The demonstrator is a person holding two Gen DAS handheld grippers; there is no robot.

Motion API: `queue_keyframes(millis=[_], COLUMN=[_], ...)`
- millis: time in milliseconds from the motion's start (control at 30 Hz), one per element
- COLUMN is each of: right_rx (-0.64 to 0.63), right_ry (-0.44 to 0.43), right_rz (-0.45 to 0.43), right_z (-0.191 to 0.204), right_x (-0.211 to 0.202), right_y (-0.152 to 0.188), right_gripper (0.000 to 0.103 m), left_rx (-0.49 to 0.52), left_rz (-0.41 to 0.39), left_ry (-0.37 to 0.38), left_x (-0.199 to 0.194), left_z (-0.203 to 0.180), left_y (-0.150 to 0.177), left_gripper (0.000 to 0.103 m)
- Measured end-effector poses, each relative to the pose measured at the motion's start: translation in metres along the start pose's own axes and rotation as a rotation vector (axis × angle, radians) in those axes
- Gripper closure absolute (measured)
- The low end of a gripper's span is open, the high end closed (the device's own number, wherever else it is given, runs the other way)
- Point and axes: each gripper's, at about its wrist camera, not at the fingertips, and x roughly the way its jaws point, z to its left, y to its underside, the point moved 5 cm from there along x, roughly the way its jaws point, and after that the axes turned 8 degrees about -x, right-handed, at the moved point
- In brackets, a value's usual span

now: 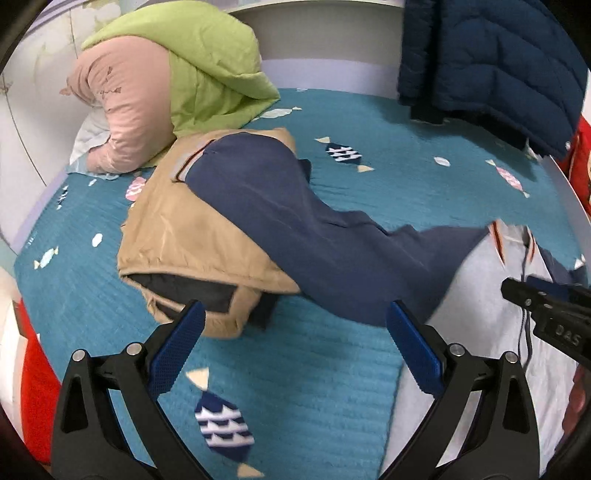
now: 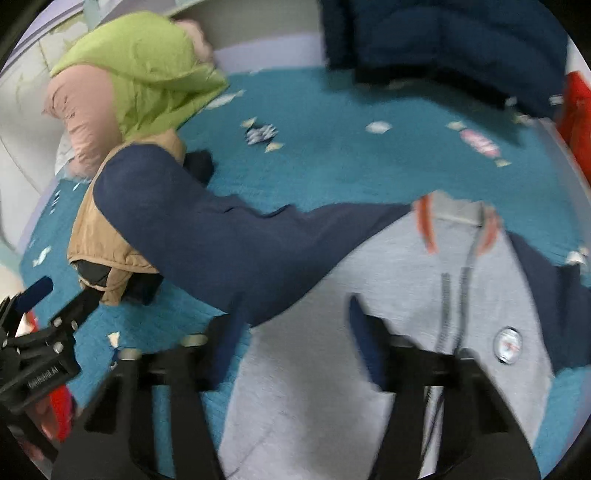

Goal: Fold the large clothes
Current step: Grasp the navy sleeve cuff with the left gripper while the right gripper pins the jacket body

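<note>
A grey zip jacket with navy sleeves (image 2: 351,295) lies face up on the teal bedspread (image 1: 406,155). Its left navy sleeve (image 1: 314,236) stretches out across a folded tan jacket (image 1: 177,229). In the right wrist view the sleeve (image 2: 207,229) runs to the left over the tan jacket (image 2: 96,240). My left gripper (image 1: 295,325) is open and empty, just above the bed near the sleeve's lower edge. My right gripper (image 2: 291,317) is open and empty over the grey front; it also shows at the right edge of the left wrist view (image 1: 517,291). The right wrist view is blurred.
A green and pink quilted jacket (image 1: 166,81) is heaped at the back left. A dark blue puffer jacket (image 1: 491,62) hangs at the back right. Red fabric (image 1: 583,155) shows at the right edge. The bed's white rim (image 1: 332,33) runs behind.
</note>
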Motion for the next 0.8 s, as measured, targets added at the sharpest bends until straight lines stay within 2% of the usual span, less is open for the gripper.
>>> queue_keyframes(millis=[133,233,433,500,567,667,800], right_rx=[0.039,0.115,0.168,0.197,0.225,0.240,0.274], right_ry=[0.000,-0.002,-0.053,-0.078,-0.077,-0.104,-0.150], right_rz=[0.078,0.150,0.237,0.310,0.312,0.303,0.303], right_z=[-0.017,-0.036,-0.046,-0.048,-0.055,-0.058,-0.064], right_x=[0.040,0.066,0.107,0.135,0.147,0.144,0.146], right_y=[-0.012,-0.011,-0.007,0.002,0.008,0.006,0.003], right_gripper=[0.083,0.086,0.086,0.086,0.087,0.087,0.088], left_rx=[-0.040,-0.068,-0.133,-0.143,-0.155,-0.198,-0.305], left_rz=[0.010,0.003,-0.035,-0.064,-0.068,-0.044,-0.001], left_ry=[-0.009,-0.014,-0.053,-0.089,-0.101,-0.064,0.086], left_x=[0.019,0.028,0.039,0.043,0.050,0.063,0.085], left_z=[0.021,0.037,0.070,0.079,0.087,0.099,0.107], left_y=[-0.021,-0.038,-0.074,-0.084,-0.095,-0.110,-0.128], left_gripper=[0.005,0.005,0.005,0.005,0.005,0.005,0.005])
